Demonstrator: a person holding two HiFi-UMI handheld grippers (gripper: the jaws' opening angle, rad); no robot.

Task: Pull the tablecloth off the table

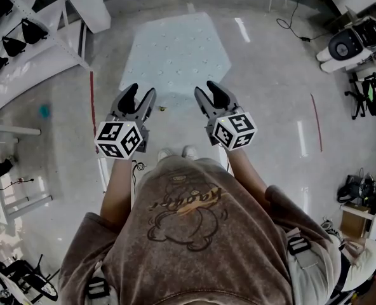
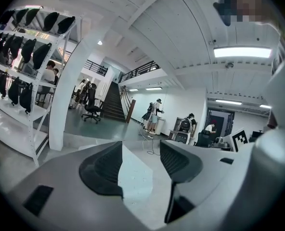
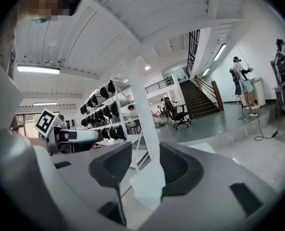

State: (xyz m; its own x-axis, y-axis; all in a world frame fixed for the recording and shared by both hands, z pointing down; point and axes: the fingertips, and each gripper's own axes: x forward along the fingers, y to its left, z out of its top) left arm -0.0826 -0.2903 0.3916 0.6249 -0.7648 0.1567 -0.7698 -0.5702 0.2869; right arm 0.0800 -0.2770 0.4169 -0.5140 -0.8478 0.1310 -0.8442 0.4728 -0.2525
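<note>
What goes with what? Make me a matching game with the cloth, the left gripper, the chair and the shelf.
Things:
1. cloth
2. left gripper
3. chair
4. shelf

Descriptions:
A. black, near the stairs
B. open, holding nothing
C. pale blue, lying flat
D. white and tall

Right pairs: 1-C, 2-B, 3-A, 4-D.
</note>
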